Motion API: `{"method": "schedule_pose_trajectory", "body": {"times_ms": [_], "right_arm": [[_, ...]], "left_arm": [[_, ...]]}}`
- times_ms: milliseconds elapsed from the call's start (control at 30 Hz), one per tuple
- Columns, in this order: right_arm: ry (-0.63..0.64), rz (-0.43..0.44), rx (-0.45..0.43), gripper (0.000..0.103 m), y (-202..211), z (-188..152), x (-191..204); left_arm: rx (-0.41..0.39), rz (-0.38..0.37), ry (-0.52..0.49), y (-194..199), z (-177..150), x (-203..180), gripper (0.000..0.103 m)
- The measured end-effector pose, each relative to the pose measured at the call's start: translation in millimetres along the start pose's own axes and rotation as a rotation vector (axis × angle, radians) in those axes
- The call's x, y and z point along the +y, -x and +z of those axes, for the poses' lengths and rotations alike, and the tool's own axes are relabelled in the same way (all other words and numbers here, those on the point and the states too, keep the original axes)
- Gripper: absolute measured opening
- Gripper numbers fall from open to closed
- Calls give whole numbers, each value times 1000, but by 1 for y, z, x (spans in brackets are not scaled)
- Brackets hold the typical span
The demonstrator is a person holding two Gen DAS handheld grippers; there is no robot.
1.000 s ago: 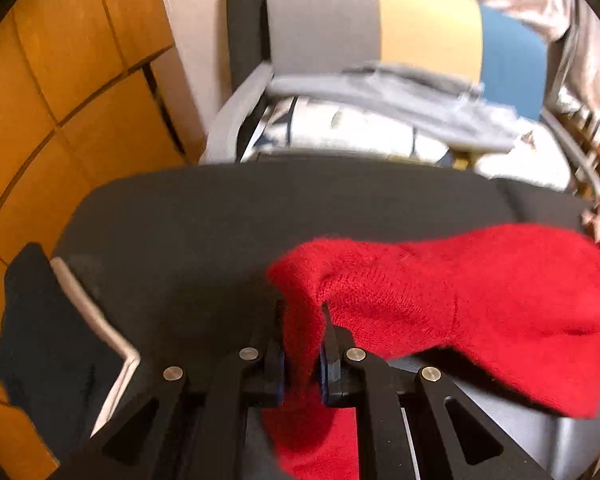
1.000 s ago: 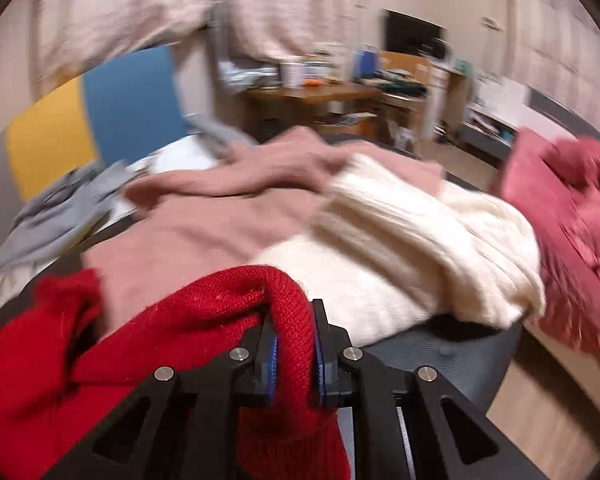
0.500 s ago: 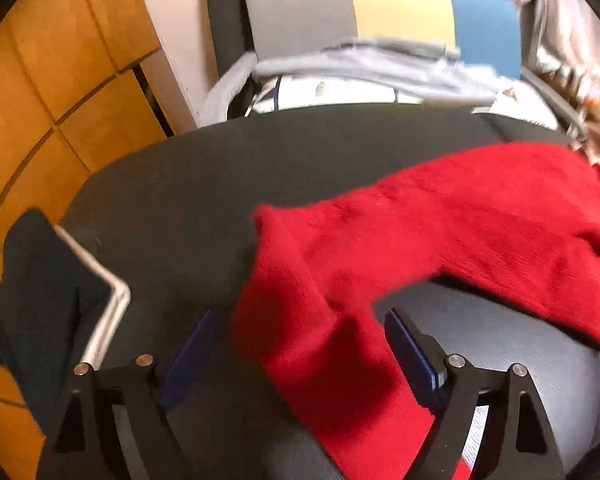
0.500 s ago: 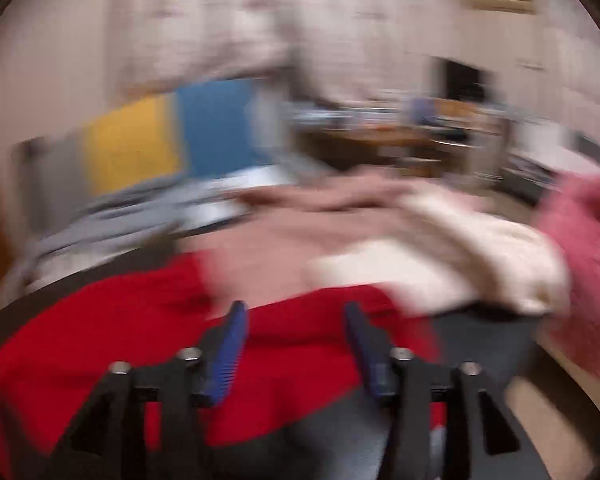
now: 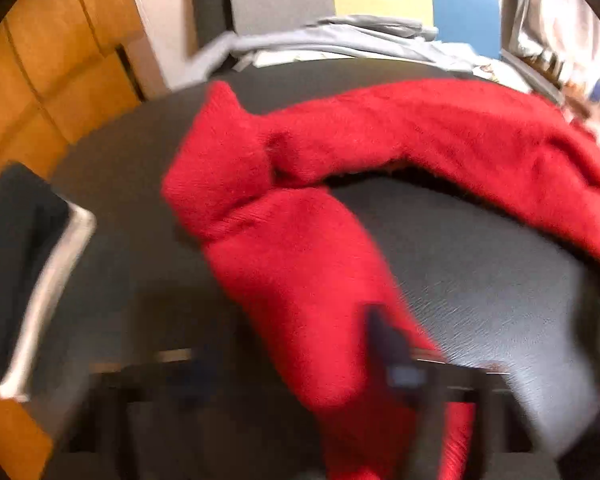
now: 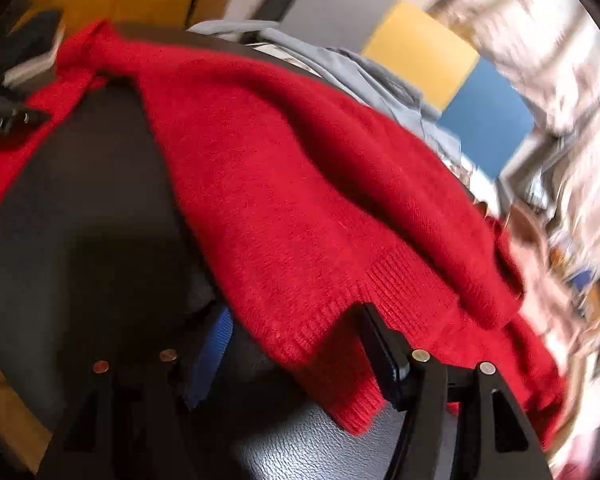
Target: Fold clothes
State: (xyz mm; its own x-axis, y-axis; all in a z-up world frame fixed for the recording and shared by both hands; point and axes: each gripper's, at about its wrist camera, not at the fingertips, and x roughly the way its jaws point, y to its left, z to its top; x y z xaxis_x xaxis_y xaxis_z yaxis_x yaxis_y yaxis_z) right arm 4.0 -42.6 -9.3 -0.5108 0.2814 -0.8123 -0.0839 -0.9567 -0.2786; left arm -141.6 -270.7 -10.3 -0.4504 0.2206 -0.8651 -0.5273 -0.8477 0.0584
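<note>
— Left side?
— My left gripper (image 5: 324, 360) is blurring over the sweater (image 5: 300, 272); its jaws have just been closing, grip unclear; I cannot tell.
— Right?
— My right gripper (image 6: 296, 344) is standing spread, hem between, sweater lying on the table (image 6: 80, 200).

The right gripper (image 6: 296, 344) is a black frame of angular, cut-out arms, each joint pinned with a round silver screw, and its fingers (image 6: 220, 344) carry ribbed blue pads. The left gripper (image 5: 284, 360) shows the same black build, blurred, with one silver screw.
</note>
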Motion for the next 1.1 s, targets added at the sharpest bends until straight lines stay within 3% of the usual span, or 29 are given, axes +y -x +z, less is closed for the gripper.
{"method": "schedule_pose_trajectory", "body": {"times_ms": [67, 133, 233, 333, 400, 467, 600, 733, 800, 900, 933, 1000, 1100], "right_arm": [[-124, 31, 0, 18, 0, 3, -22], [-257, 109, -11, 11, 4, 8, -42], [-481, 298, -54, 9, 24, 13, -70], [-602, 553, -152, 8, 59, 22, -69], [-601, 696, -203, 8, 85, 30, -52], [-547, 797, -230, 8, 106, 40, -28], [-428, 1017, -221, 8, 118, 52, 30], [-290, 1061, -100, 8, 95, 46, 88], [-256, 1061, -9, 8, 72, 37, 108], [-317, 1013, 89, 19, 35, 15, 103], [-351, 999, 117, 29, 26, 7, 95], [-400, 970, 117, 29, 22, -5, 73], [-430, 875, -8, 32, 41, -13, 24]], "left_arm": [[17, 37, 7, 0, 15, 9, 23], [0, 46, 41, -1, 42, 30, 23], [-6, 42, 114, 10, 69, 60, 27], [-33, 37, 200, 31, 79, 87, 43], [-74, 17, 216, 47, 73, 86, 67], [-118, -25, 214, 64, 61, 82, 72], [-89, -193, 182, 74, 33, 55, 81], [11, -306, 213, 51, 12, 40, 82], [51, -278, 232, 44, 1, 38, 82], [104, -249, 267, 36, -12, 39, 82], [115, -256, 280, 35, -13, 40, 82], [120, -258, 285, 34, -13, 35, 82], [105, -244, 243, 33, -6, 18, 82]]}}
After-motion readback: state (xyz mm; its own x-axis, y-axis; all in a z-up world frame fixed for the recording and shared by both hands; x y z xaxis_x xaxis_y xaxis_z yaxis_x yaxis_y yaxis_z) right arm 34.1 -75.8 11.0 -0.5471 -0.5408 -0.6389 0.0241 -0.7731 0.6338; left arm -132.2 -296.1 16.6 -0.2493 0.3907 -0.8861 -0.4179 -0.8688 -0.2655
